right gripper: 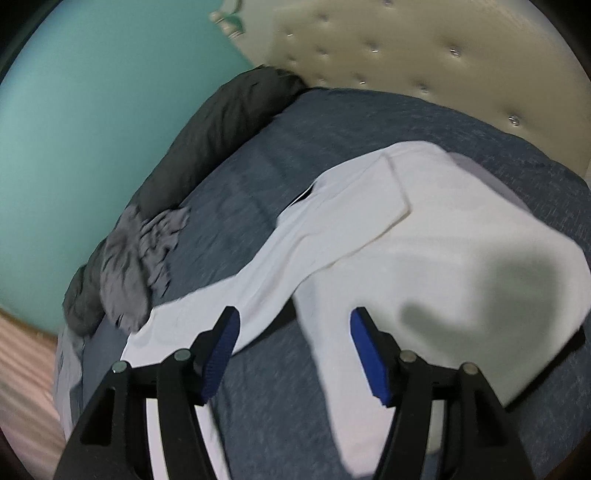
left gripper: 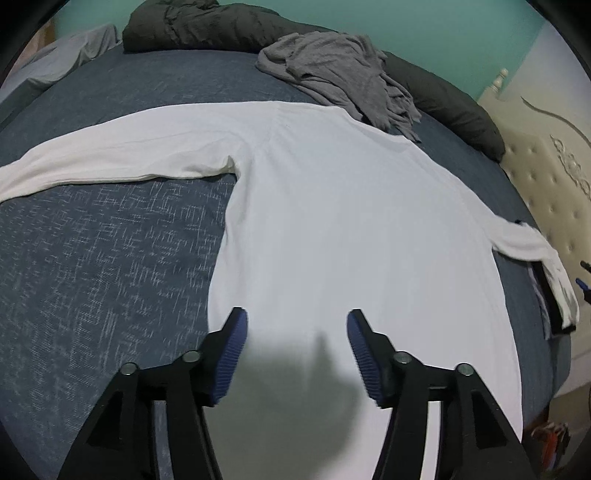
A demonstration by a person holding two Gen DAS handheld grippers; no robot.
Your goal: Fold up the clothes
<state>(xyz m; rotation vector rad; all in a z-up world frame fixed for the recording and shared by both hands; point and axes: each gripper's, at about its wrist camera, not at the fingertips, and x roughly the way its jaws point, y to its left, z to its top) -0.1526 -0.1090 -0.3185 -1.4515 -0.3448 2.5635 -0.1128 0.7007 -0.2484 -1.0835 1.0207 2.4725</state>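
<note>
Left hand-held gripper [left gripper: 297, 325] spread above white shirt [left gripper: 332, 221], blue bedspread [left gripper: 110, 240] beneath

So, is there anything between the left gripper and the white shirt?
Nothing visible. The left gripper is open directly above the white shirt, which lies flat on the blue bedcover. The grey garment lies beyond, at the shirt's far edge.

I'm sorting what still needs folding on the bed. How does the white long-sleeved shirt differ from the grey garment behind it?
The white shirt lies spread flat with sleeves stretched out to both sides; the grey garment sits crumpled in a heap. The white shirt covers a broad stretch of the blue bedspread; the grey garment takes up a small patch near the far edge, against the dark bedding. The white looks smooth, the grey heavily wrinkled. Both rest on the bed, and neither is folded yet.
</note>
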